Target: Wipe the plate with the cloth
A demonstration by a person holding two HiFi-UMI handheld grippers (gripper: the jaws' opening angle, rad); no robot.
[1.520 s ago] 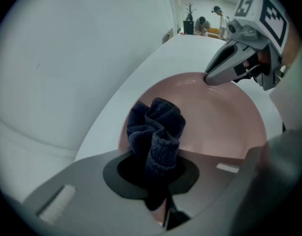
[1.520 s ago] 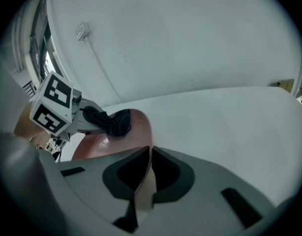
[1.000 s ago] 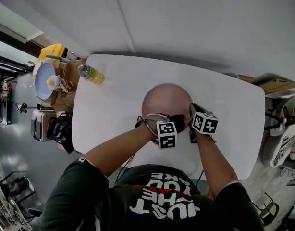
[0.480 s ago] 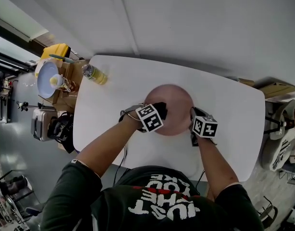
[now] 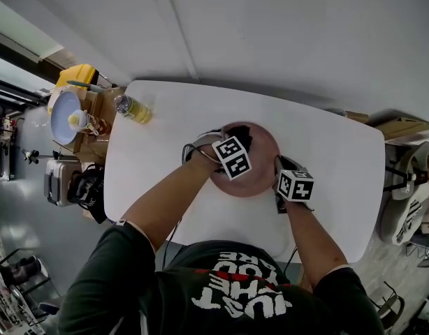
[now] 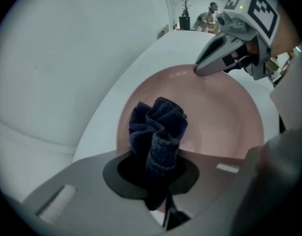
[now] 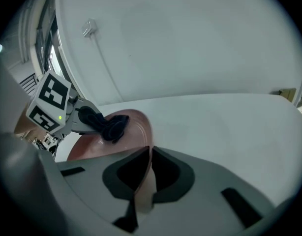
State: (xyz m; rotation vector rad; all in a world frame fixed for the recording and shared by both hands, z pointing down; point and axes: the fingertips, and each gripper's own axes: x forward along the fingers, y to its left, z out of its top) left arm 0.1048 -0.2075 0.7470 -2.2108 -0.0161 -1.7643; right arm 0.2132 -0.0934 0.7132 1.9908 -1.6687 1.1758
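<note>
Plate: a round pink dish on the white tabletop, near the middle and toward the person's side.
Cloth: dark blue and bunched into folds. It is pressed onto the plate's inner surface, on the half away from the person in the head view.
Left hand-held gripper: its jaws are closed on the lower end of the cloth, and the crumpled bulk sticks out past the tips onto the dish. In the head view its marker cube sits over the plate.
Right hand-held gripper: its jaws are pinched together on the plate's rim, with the pink edge running up between them. In the head view it grips the rim on the person's right.
Gripper spacing: the two are close together, at different points on the same dish.
Bottle: holds yellow liquid and lies near the tabletop's far left corner, well apart from the plate.
Beyond the tabletop: a plain white wall, and clutter on the floor to the left.
</note>
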